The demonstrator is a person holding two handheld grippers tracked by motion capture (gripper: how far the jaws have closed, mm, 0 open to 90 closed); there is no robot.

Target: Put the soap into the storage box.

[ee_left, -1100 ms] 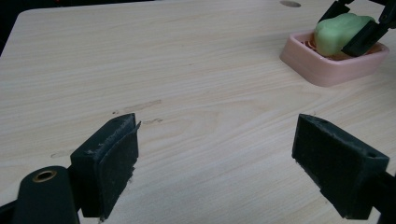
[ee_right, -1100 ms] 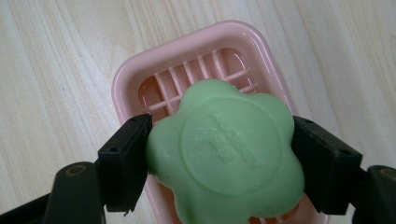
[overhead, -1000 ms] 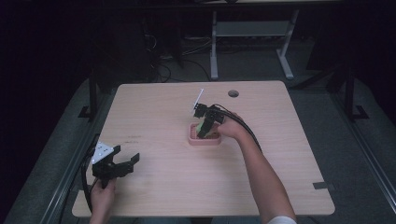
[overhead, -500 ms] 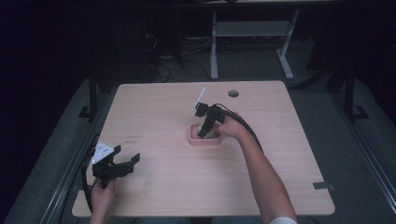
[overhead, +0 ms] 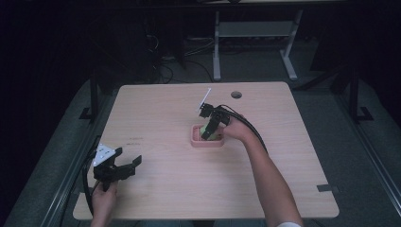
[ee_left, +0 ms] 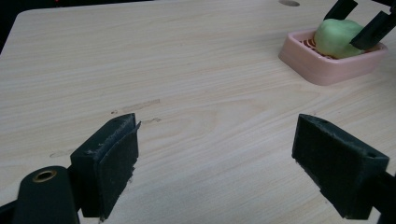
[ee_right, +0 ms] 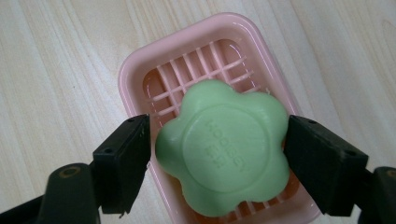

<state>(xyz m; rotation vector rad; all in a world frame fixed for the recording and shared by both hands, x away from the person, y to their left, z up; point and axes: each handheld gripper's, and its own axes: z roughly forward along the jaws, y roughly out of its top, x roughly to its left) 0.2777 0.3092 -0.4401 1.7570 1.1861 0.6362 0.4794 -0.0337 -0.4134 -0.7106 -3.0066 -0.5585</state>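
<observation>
The green flower-shaped soap bar (ee_right: 223,147) lies between the two black jaws of the right gripper (ee_right: 217,161), over the near end of the pink soap dish (ee_right: 135,70). The jaws bracket its lobed sides; the right pad meets a lobe, while a thin gap seems to remain at the left pad, so whether the bar is truly clamped cannot be told. The principal risk is slippage. The bar's rounded, smooth lobes offer only small contact patches, and an off-centre squeeze would likely twist it out of the jaws or tip it against the dish wall, dragging the light dish across the wooden table (overhead: 156,109). The bar is pale green, glossy, with five or so lobes and faint embossed lettering on a raised central disc; the wording is not legible. Beneath it the dish shows a slatted drain grid. Well apart, near the table's front left corner, the left gripper (ee_left: 217,158) holds nothing, its jaws spread wide above bare wood.
</observation>
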